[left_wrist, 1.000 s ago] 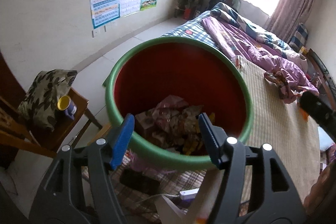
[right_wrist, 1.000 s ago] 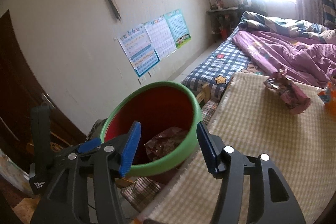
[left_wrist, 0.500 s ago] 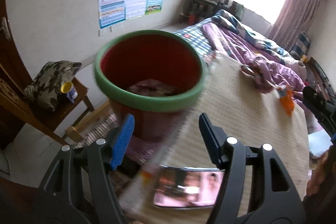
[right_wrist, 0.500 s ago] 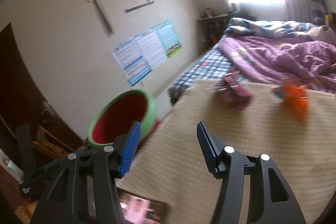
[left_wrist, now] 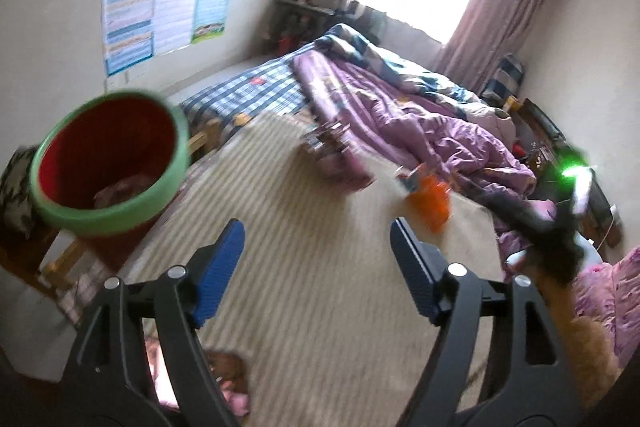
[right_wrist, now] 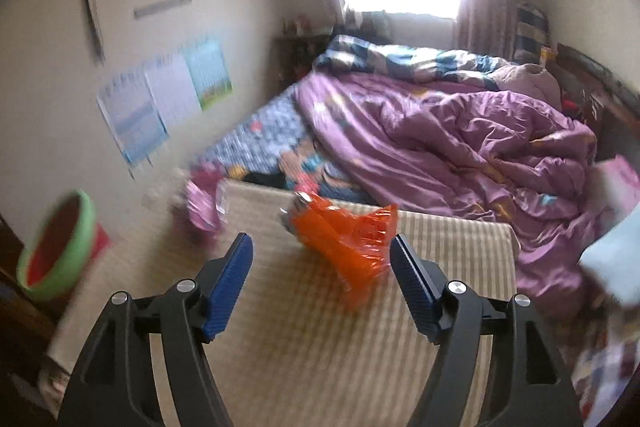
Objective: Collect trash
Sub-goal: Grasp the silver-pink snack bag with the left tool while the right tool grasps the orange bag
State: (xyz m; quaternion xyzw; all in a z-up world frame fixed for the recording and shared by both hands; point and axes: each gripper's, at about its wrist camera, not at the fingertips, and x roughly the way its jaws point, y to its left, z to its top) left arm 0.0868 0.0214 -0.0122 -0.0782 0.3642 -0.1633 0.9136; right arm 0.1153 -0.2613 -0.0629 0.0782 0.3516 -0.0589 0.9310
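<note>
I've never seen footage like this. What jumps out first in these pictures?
Probably the bright orange plastic bag, crumpled on the beige mat just beyond the open right gripper. Next, the red bin with a green rim at the bed's left edge, trash already inside, and the rumpled purple quilt behind.
</note>
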